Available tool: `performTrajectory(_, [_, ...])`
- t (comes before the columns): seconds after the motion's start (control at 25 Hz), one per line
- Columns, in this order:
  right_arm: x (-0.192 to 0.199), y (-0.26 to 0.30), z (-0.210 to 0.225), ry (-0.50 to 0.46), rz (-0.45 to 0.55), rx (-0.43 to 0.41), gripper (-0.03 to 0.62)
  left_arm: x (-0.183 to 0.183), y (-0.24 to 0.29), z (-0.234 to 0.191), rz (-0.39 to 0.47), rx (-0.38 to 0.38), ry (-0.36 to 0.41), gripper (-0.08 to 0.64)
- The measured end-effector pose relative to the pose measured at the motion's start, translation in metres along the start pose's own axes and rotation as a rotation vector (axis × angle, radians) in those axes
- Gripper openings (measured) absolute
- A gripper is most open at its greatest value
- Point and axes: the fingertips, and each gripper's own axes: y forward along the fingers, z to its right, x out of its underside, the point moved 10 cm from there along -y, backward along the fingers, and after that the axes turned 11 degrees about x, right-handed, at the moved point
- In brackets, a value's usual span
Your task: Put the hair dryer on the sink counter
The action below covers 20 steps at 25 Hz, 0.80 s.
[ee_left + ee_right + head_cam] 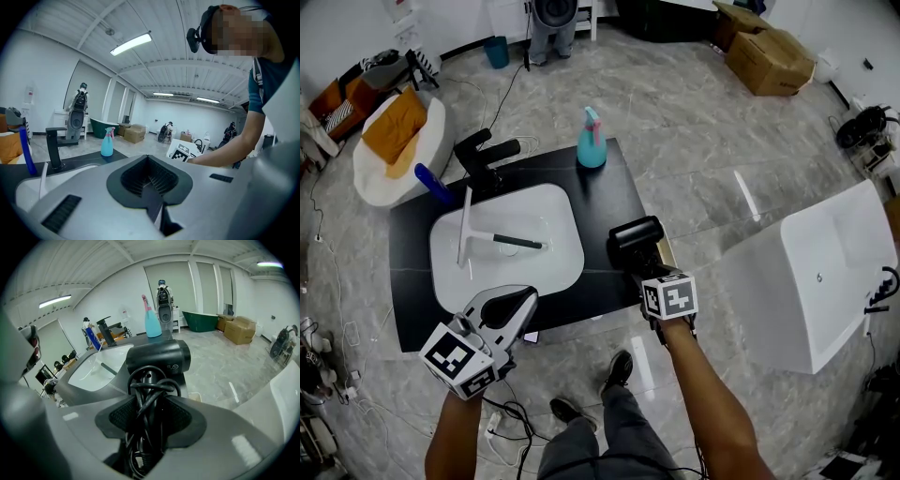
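The black hair dryer [636,236] is at the right edge of the black sink counter [609,187]; I cannot tell whether it rests on it. My right gripper [643,268] is shut on its handle and coiled cord. In the right gripper view the cord bundle fills the gap between the pads [185,416], and the hair dryer [159,357] points its barrel sideways above them. My left gripper [521,306] hovers at the counter's front left edge. Its jaws meet with nothing between them, which shows in the left gripper view too [151,182].
A white basin [567,246] in the counter holds a squeegee [466,225] and a dark-handled tool [517,242]. A black faucet [484,155] and a blue spray bottle [592,141] stand behind it. A white bathtub [834,272] is on the right, cardboard boxes [769,58] beyond.
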Motion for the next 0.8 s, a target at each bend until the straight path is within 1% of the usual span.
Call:
performTrajectory(0.36, [-0.004,-0.015,0.000,-0.011,-0.003,-0.010,0.222,-0.007,-0.019,0.009,0.001,-0.015,0.009,0.006])
performTrajectory(0.6, [-0.004,-0.033,-0.002,-0.010,0.019,0.000,0.225,-0.012,-0.037,0.015,0.006,-0.028,0.019,0.006])
performTrajectory(0.8, [-0.010,-0.059,-0.008,-0.016,0.052,0.002,0.225,-0.023,-0.058,0.024,0.017,-0.040,0.030,0.006])
